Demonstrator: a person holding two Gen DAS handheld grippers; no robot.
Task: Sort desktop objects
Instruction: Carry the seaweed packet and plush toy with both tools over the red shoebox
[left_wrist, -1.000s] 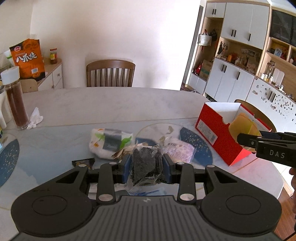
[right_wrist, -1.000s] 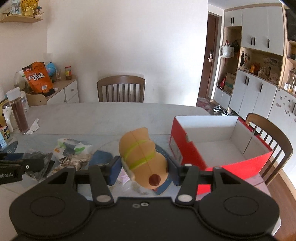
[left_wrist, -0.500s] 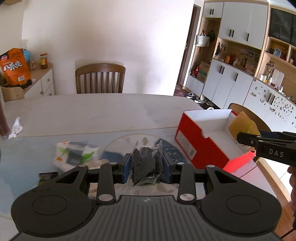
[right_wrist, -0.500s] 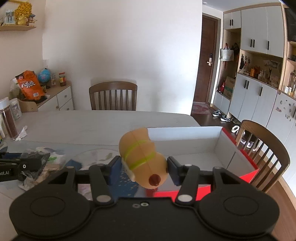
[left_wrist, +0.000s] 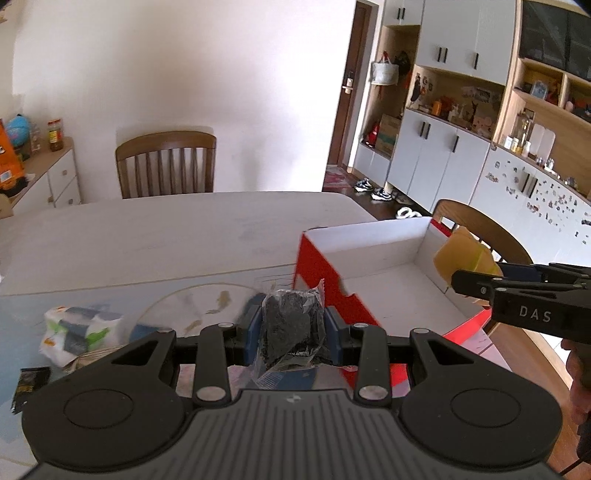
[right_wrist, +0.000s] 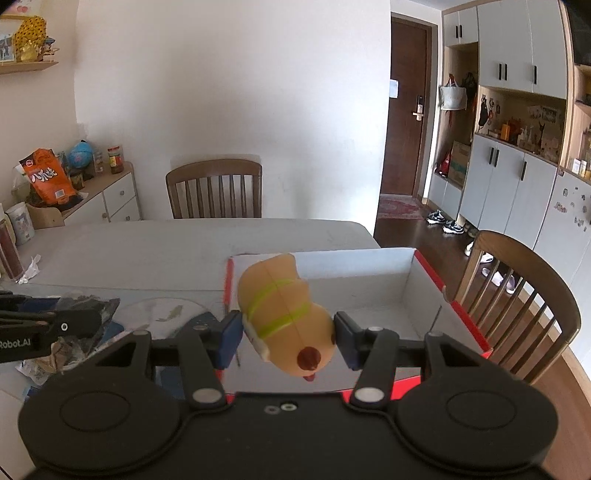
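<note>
My left gripper (left_wrist: 293, 334) is shut on a clear bag of dark snack (left_wrist: 291, 328), held above the table just left of the red box's (left_wrist: 325, 280) near corner. My right gripper (right_wrist: 288, 334) is shut on a tan hot-dog toy (right_wrist: 284, 317) with green stripes, held over the open white inside of the red box (right_wrist: 369, 280). The toy also shows in the left wrist view (left_wrist: 463, 256) over the box's right side. The left gripper with its bag shows at the left edge of the right wrist view (right_wrist: 55, 325).
Snack packets (left_wrist: 79, 328) and a small dark sachet (left_wrist: 29, 380) lie on the table's glass mat at the left. Wooden chairs stand at the far side (right_wrist: 214, 188) and to the right of the box (right_wrist: 517, 295). A spice jar (right_wrist: 7, 247) stands far left.
Both grippers have moved right with their loads. The hot-dog toy went from beside the box to over its inside. The bag has come up to the box's left corner.
</note>
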